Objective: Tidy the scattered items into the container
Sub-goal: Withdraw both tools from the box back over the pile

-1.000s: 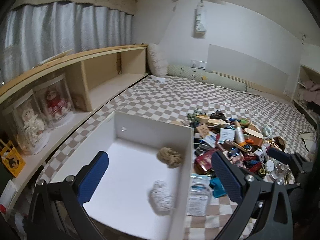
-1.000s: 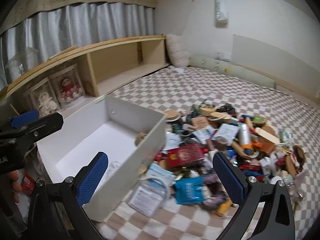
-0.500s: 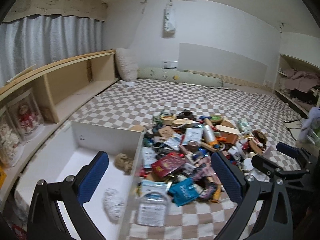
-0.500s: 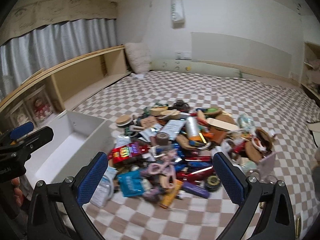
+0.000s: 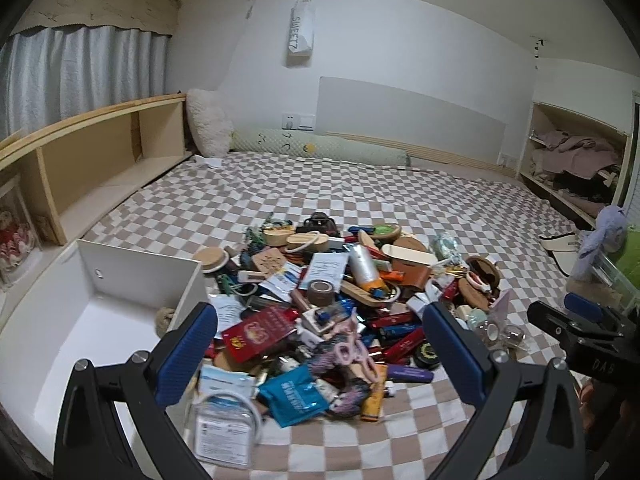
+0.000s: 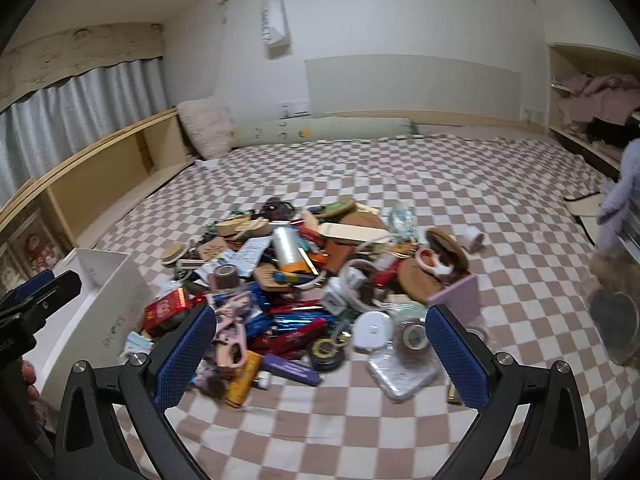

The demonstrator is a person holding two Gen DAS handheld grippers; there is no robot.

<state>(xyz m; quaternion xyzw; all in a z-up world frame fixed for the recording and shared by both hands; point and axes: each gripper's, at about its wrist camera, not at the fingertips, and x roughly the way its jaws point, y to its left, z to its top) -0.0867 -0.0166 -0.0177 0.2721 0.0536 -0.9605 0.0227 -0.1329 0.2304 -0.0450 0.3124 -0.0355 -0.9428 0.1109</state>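
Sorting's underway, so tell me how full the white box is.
Nearly empty: the white box shows a bare floor, with only a twine ball visible inside.

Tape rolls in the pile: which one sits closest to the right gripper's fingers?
The clear-wrapped tape roll at the pile's near right edge, just inside the right gripper finger. The brown tape roll lies farther back on the left, upright among the papers.

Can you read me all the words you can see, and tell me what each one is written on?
"SWEET": on the white hanging bag on the wall.
"DAB": on the right gripper body, seen from the left wrist camera.
Red booklet: gold print, too small to read.
Teal packet: white lettering, too blurred.
Paper slips in the pile: print too small.
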